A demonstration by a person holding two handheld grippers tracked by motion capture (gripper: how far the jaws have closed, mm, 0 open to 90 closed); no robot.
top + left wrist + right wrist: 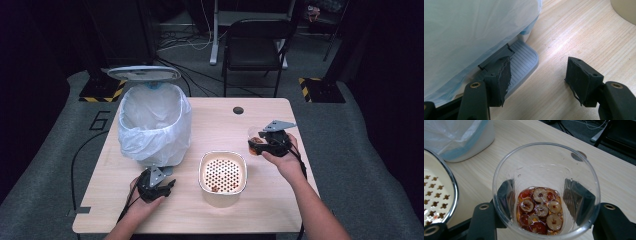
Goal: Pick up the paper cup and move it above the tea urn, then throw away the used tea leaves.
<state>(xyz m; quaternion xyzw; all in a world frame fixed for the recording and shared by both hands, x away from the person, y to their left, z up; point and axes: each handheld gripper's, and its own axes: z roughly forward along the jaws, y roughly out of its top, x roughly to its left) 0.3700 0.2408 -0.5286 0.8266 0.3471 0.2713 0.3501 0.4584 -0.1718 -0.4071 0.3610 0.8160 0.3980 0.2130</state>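
High view: looked down on a wooden table point(280, 210) with a pedal bin point(155, 125) at its left, lid point(143, 73) raised and a white liner draped over the rim. Found a cream colander bowl point(223, 172) just beside the bin, near the middle, with a few brownish bits in it. Caught the left gripper point(161, 179) low at the bin's foot. Caught the right gripper point(260, 142) above the table's right side with a clear glass point(255, 137) in its grip.

Left gripper view: showed the left gripper point(539, 75) with jaws standing apart and nothing between them. Had one jaw lying on the ribbed grey pedal point(524, 62), probably pressing it down, though hard to tell how firmly. Had the other jaw over bare wood.

Right gripper view: showed the right gripper point(544, 195) closed partway on the glass point(541, 172), a pad pressed to each side of the wall. Held red date slices point(540, 210) in amber liquid at the bottom of that glass, with the colander bowl point(436, 192) off to one side.

Risks from here: could lose the smooth, wet glass through the pads if tipped fast or gripped too lightly. Could splash liquid over the wood if poured wide of the colander bowl. Could drop the lid if the jaw slid off the pedal.
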